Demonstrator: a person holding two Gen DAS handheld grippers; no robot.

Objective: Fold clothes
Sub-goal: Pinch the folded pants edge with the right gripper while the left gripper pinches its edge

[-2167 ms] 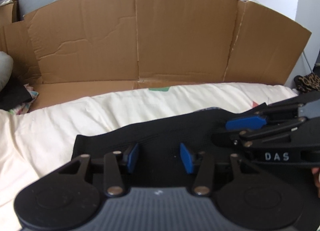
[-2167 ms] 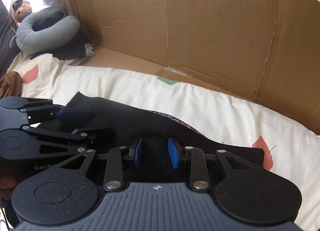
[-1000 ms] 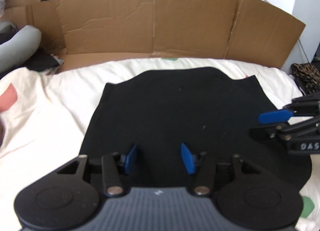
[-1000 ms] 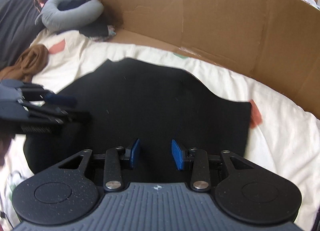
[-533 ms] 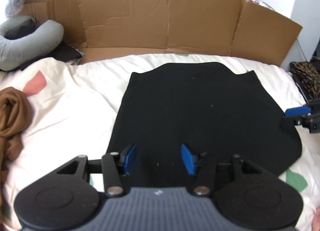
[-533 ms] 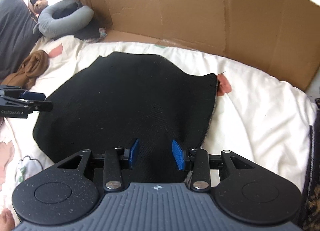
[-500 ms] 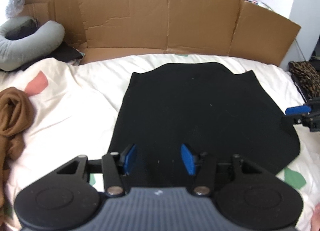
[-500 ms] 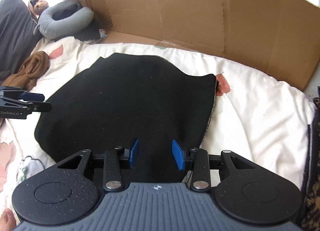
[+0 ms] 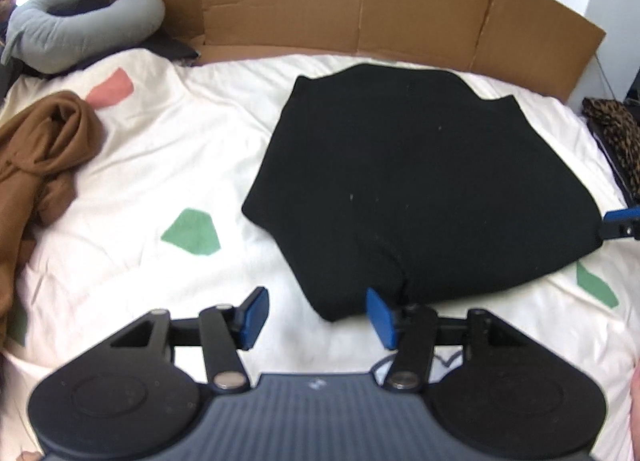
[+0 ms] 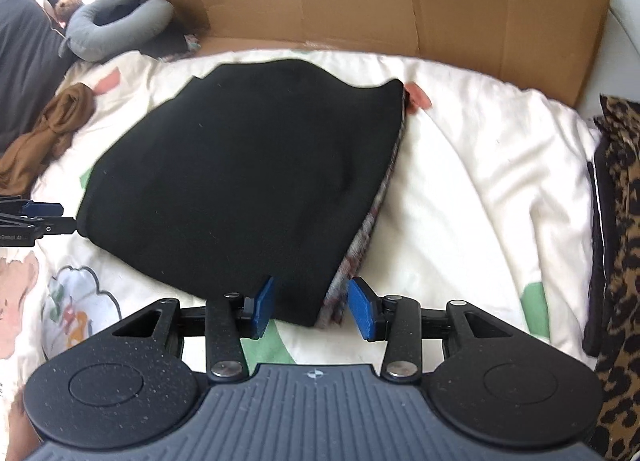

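A black garment (image 9: 420, 181) lies folded flat on the white patterned bedding (image 9: 160, 149). My left gripper (image 9: 316, 317) sits at its near left corner. The jaws are opening; the corner's tip lies between the pads, which do not press on it. In the right wrist view the black garment (image 10: 248, 165) shows a patterned lining along its right edge. My right gripper (image 10: 312, 311) is at the near right corner, jaws opening, with the cloth loose between the pads. Each gripper shows at the other view's edge: the right gripper (image 9: 620, 221), the left gripper (image 10: 40, 217).
A crumpled brown garment (image 9: 40, 149) lies at the left of the bed. A grey neck pillow (image 9: 80, 29) sits at the back left. A cardboard wall (image 9: 360, 1) runs along the far side. Leopard-print cloth (image 10: 624, 261) lies off the bed's right edge.
Both grippers have drawn back toward the bed's near side. They were over the garment's middle; now only its near corners lie between the pads. Both pairs of pads stand slightly wider.
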